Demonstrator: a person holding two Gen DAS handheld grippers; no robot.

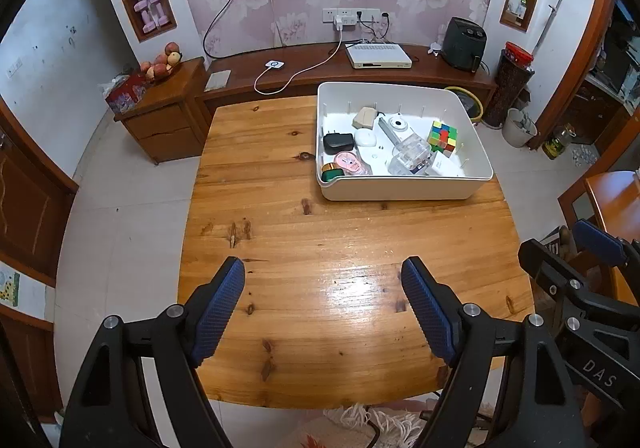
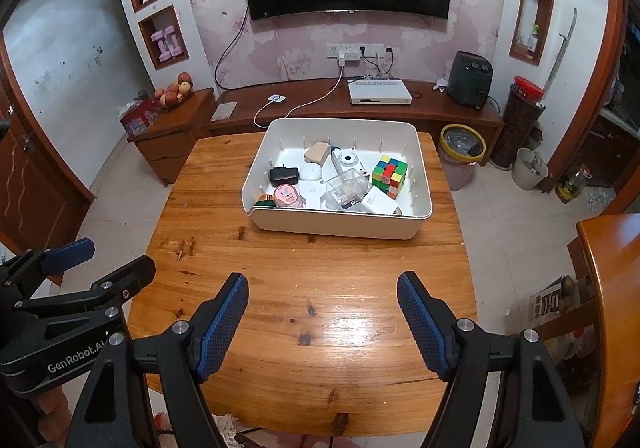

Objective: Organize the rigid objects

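While both tools were held back over the near edge of the knotty pine table (image 2: 304, 288), small hard items — a multicoloured puzzle cube (image 2: 389, 173), a black plug adapter (image 2: 284, 175), a white instant camera (image 2: 346, 160) — were seen gathered in the white plastic bin (image 2: 336, 226). The left gripper (image 1: 323, 284) and right gripper (image 2: 322, 298) were kept spread wide with nothing between them, apparently poised for a reach into the bin.

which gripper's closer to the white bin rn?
Right, slightly. The white bin sits straight ahead of the right gripper; from the left gripper it lies ahead and off to the right. Both open, empty, over bare table.
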